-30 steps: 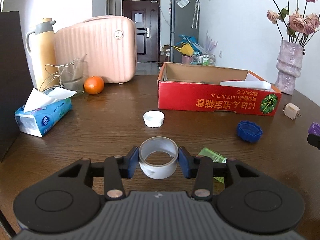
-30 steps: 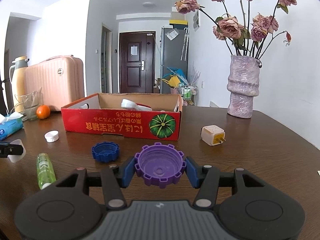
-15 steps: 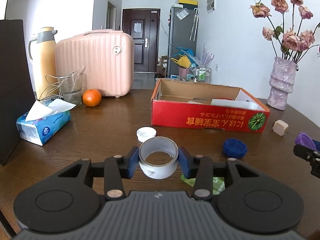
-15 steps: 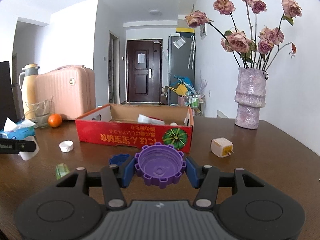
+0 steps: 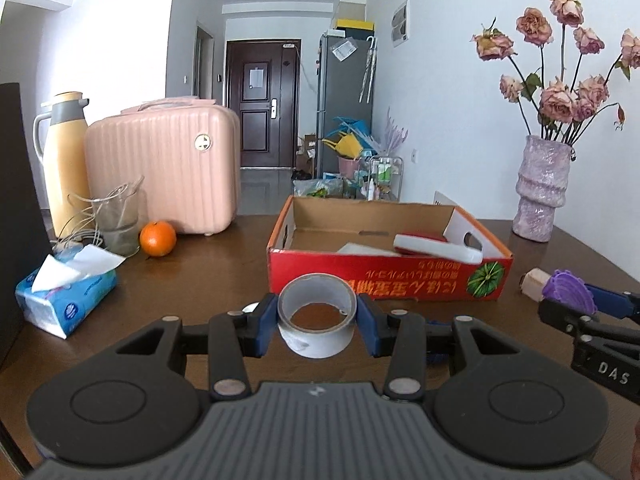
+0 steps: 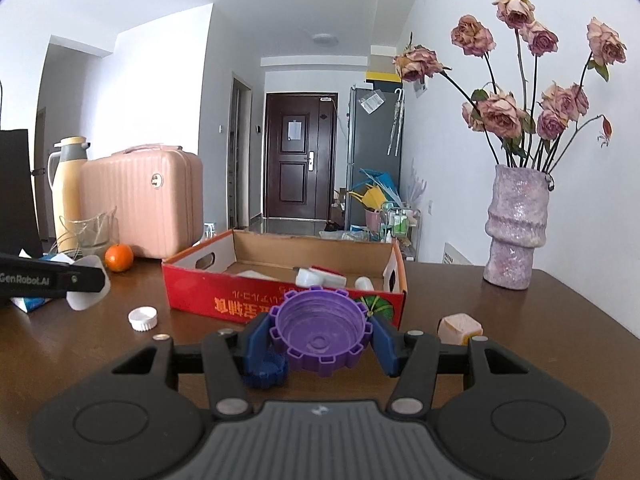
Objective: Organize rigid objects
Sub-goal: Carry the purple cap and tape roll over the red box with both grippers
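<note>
Above the dark wooden tabletop, left gripper clamped on grey tape roll, right gripper on purple ridged plastic lid; best carried well over the red cardboard box rim before letting go.

Both cameras ride low over the table, close behind their own fingers, facing the red box and the door beyond. The left view sits left of the box, the right view nearer the vase; each sees the other's gripper.
</note>
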